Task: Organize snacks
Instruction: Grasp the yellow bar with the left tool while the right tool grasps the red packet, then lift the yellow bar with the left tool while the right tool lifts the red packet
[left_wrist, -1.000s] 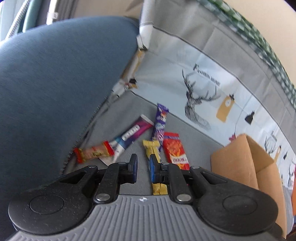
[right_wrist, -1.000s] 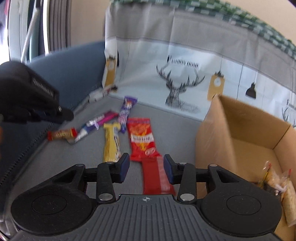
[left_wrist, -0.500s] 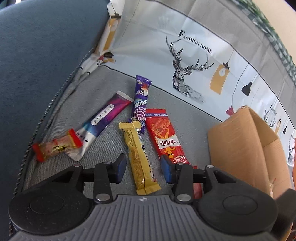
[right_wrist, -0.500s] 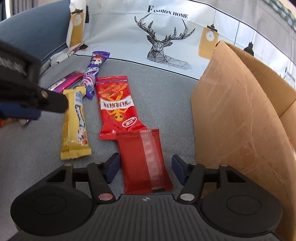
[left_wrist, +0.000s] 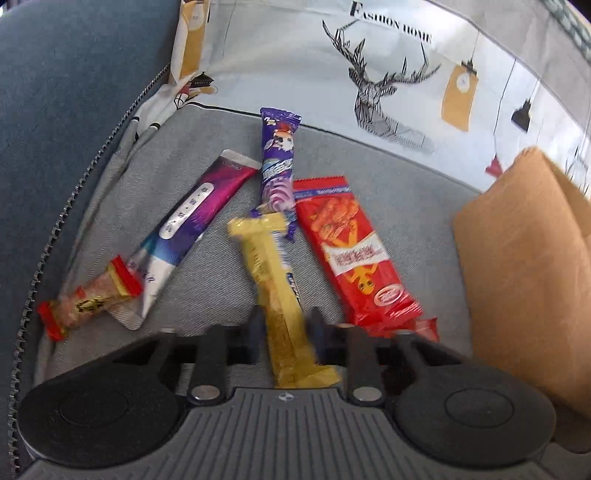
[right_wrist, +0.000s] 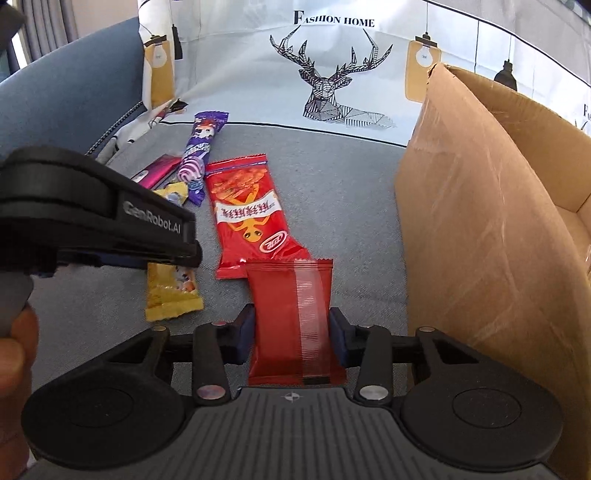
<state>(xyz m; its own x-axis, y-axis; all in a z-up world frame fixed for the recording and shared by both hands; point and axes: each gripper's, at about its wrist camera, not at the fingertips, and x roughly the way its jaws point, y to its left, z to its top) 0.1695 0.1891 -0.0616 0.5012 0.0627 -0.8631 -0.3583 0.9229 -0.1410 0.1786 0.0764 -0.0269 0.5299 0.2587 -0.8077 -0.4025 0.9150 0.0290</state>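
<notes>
Several snack packets lie on a grey sofa seat. In the left wrist view my left gripper is open, its fingers on either side of a yellow bar. Beside it lie a red packet with an orange figure, a purple candy stick, a magenta-blue sachet and a small red-ended candy. In the right wrist view my right gripper is open around a plain dark-red packet. The left gripper body sits over the yellow bar.
An open cardboard box stands on the right of the seat; it also shows in the left wrist view. A deer-print cover hangs on the backrest. A blue armrest rises on the left.
Both grippers moved forward and down to the seat. The left one opened and now straddles the yellow bar; the right one now straddles the plain red packet.
</notes>
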